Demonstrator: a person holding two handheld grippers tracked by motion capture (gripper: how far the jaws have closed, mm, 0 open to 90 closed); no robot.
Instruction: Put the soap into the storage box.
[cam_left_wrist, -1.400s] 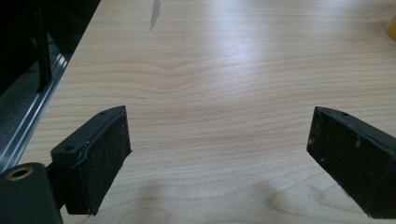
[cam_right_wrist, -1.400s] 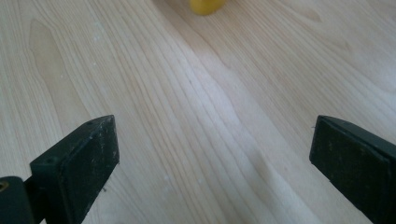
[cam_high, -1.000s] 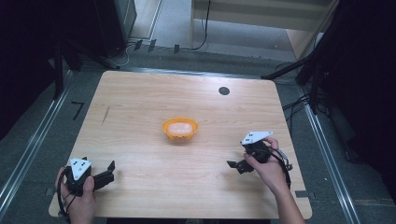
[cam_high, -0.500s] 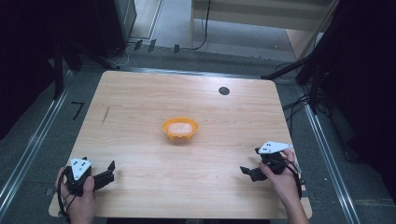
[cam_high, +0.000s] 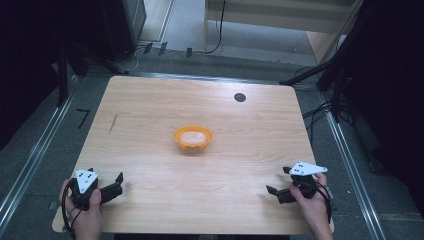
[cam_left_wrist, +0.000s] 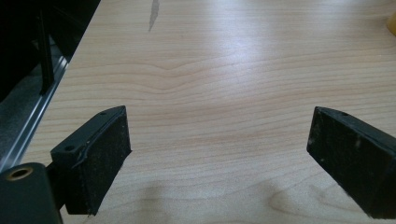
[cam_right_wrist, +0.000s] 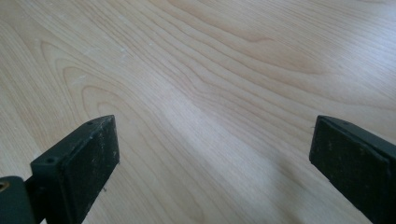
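now | left gripper (cam_high: 105, 184) jaws wide, empty | right gripper (cam_high: 278, 181) jaws wide, empty | orange bowl (cam_high: 192, 138) mid-table

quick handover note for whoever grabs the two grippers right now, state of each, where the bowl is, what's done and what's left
Left gripper: open, holds nothing, low at the near left corner of the table.
Right gripper: open, holds nothing, near the right edge at the near side.
Orange bowl: upright at mid-table, something pale inside, well apart from both grippers.
Done: the pale stuff sits in the bowl; neither gripper touches it.
Left: likely nothing, or a fresh reach for the bowl from either side; the way in looks unobstructed.
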